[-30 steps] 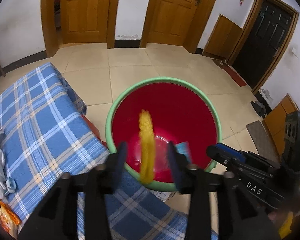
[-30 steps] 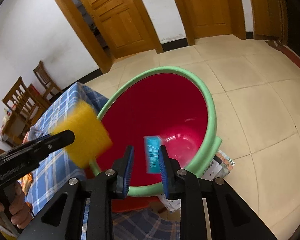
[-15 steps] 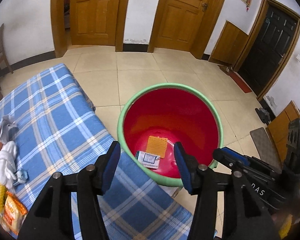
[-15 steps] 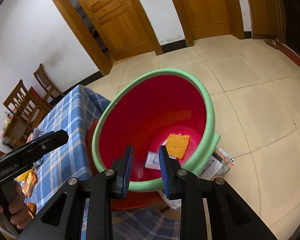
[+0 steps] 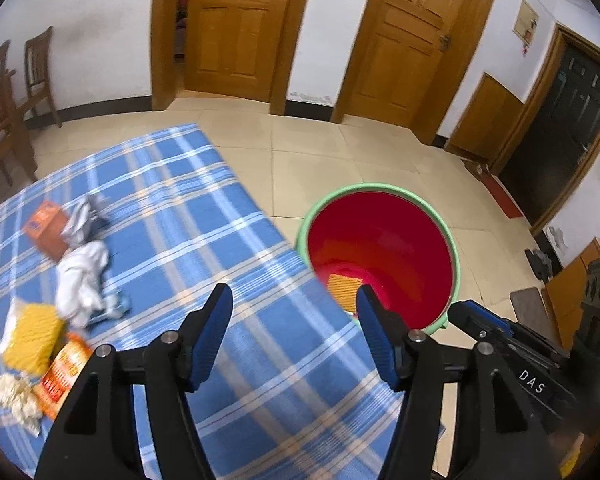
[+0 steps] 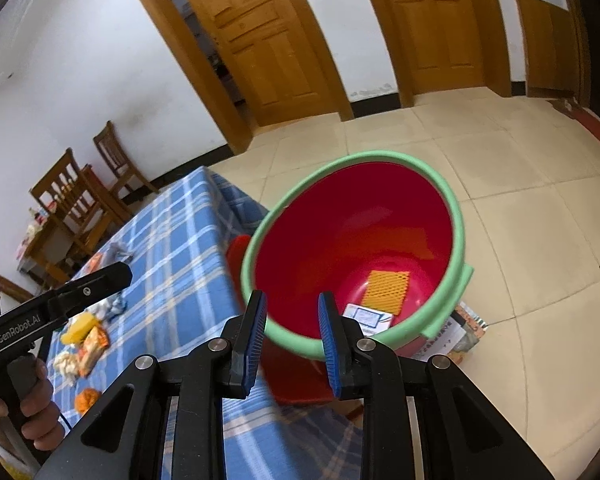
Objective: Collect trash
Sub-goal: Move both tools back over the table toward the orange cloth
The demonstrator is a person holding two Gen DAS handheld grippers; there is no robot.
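A red bin with a green rim [image 5: 452,240] [image 6: 458,216] stands on the floor beside the blue plaid table [image 5: 204,216] [image 6: 172,232]. Inside it lie a yellow sponge [image 6: 386,285] [image 5: 344,284] and a small white and blue box [image 6: 368,316]. My left gripper [image 5: 292,328] is open and empty over the table edge. My right gripper [image 6: 292,328] is open and empty above the bin's near rim. More trash lies at the table's left: an orange box [image 5: 46,232], white crumpled cloth [image 5: 82,276], a yellow sponge [image 5: 32,338], an orange wrapper [image 5: 62,372].
Wooden chairs [image 6: 72,196] stand beyond the table's far end. Wooden doors [image 5: 236,28] line the back wall. Papers and packets [image 6: 456,336] lie on the tiled floor by the bin. The right gripper's body shows low right in the left wrist view [image 5: 512,356].
Both grippers let go: the yellow sponge and the small box fell into the bin. Both grippers have since pulled back, the left swinging left over the table.
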